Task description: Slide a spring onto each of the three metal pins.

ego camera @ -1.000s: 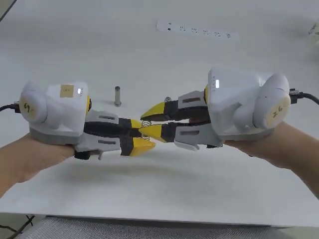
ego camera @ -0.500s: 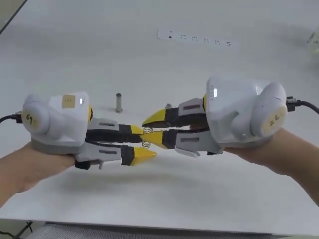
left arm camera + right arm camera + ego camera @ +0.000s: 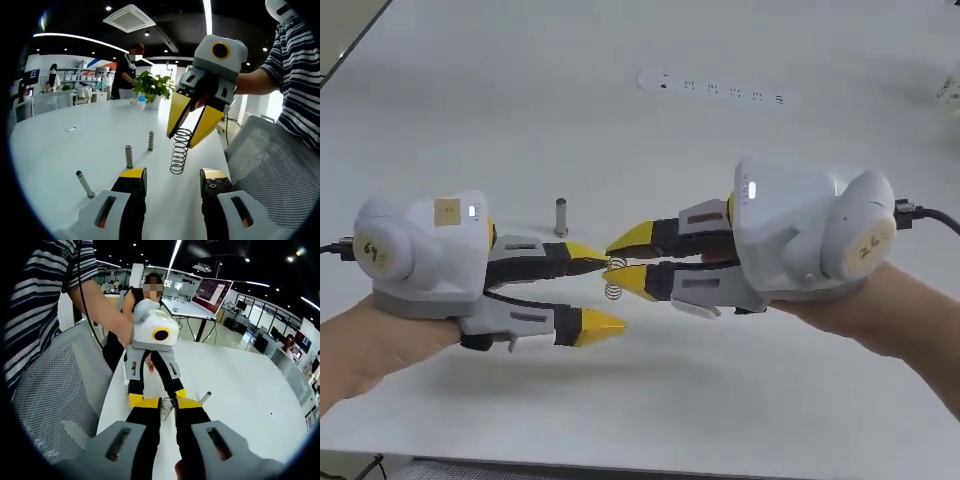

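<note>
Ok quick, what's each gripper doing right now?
Left gripper: open, holding nothing.
Right gripper: closed on the spring.

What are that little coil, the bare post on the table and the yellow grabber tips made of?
The spring looks like thin steel wire: grey, shiny, open coils. The bare pin seems solid metal: dull grey and smooth. The yellow tips on the right gripper look like hard plastic or a rubbery cover, matte and evenly coloured; I cannot tell which.
</note>
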`<state>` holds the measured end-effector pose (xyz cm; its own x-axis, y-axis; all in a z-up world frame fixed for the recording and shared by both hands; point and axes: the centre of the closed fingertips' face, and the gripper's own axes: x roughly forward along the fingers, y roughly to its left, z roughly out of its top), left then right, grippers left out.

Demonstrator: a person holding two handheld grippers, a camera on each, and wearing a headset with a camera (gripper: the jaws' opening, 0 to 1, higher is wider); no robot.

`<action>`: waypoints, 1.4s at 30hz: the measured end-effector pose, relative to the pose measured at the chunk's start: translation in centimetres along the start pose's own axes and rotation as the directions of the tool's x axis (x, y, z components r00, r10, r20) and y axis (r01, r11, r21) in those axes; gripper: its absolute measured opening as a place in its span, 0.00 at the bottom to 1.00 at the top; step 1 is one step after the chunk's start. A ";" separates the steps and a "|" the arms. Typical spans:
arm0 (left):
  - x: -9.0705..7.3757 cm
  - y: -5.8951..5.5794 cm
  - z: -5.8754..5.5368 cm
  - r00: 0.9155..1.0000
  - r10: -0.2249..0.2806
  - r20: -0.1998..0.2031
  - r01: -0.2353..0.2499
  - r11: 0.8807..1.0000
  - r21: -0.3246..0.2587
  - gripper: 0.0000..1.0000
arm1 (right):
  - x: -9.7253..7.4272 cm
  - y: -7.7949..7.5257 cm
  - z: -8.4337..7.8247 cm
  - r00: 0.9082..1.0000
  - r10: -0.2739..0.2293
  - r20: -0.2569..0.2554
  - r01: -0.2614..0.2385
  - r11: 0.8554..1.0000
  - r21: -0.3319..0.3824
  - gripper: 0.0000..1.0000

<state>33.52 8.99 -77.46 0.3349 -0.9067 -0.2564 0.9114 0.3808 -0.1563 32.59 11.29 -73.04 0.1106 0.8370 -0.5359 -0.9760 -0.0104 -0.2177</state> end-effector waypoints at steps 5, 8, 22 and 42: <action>-0.3 0.5 0.1 1.000 0.030 0.006 -0.030 1.000 -0.005 0.49 | 0.0 0.0 0.0 1.000 -0.002 0.000 0.002 1.000 -0.002 0.11; -0.4 0.6 0.2 0.999 0.046 0.009 -0.046 0.999 -0.007 0.55 | -0.1 -0.1 0.0 1.000 -0.005 0.000 0.005 1.000 -0.004 0.11; -2.3 2.0 -0.3 0.990 0.138 -0.006 -0.138 0.990 -0.016 0.79 | -0.3 -0.5 -0.4 1.000 -0.026 -0.015 0.026 1.000 -0.014 0.11; -7.8 4.3 -1.6 0.959 0.285 -0.009 -0.285 0.957 -0.056 0.97 | 0.0 -1.3 -1.5 0.997 -0.077 -0.030 0.076 0.997 -0.009 0.12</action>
<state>34.41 17.99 -77.61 0.5782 -0.7591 -0.2990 0.7635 0.6327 -0.1296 34.15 10.49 -73.98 0.1906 0.8188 -0.5415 -0.9629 0.0485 -0.2656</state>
